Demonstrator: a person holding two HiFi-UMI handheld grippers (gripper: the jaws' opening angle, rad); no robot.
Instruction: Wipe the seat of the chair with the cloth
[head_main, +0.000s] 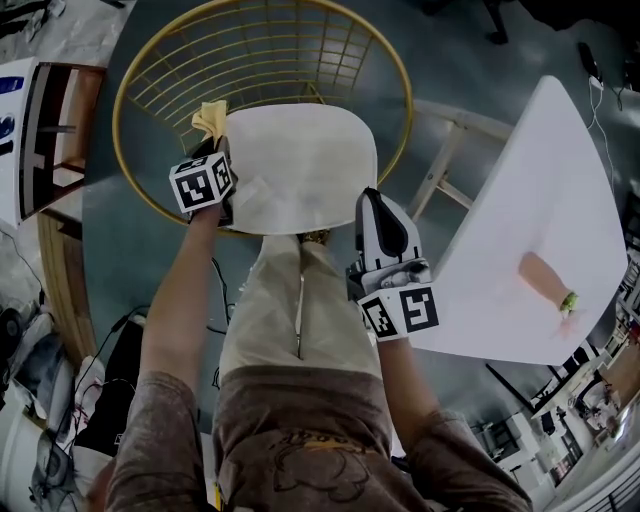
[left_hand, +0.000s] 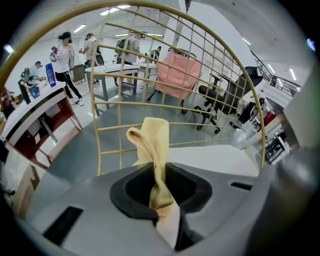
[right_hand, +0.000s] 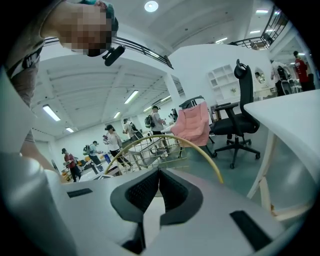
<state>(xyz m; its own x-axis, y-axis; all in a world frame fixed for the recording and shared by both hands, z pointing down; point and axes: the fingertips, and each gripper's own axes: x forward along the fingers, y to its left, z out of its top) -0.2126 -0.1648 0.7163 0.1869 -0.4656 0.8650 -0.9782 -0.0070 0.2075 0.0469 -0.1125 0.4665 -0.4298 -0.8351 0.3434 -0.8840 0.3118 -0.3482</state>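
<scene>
The left arm reaches straight forward, bare forearm extended, and brings the left gripper (head_main: 214, 150) to the left edge of the chair's white seat (head_main: 300, 165). Its jaws are clamped on the yellow cloth (left_hand: 152, 145) – the cloth bunches up out of the jaws and pokes past them, close to the gold wire backrest (head_main: 260, 40). From the head view I cannot tell whether the cloth touches the seat. The right arm is bent and held nearer the body. The right gripper (head_main: 372, 200) points forward at the seat's front right corner, its jaws pressed together with nothing between them. A white table (head_main: 540, 200) stands to the right of the chair.
</scene>
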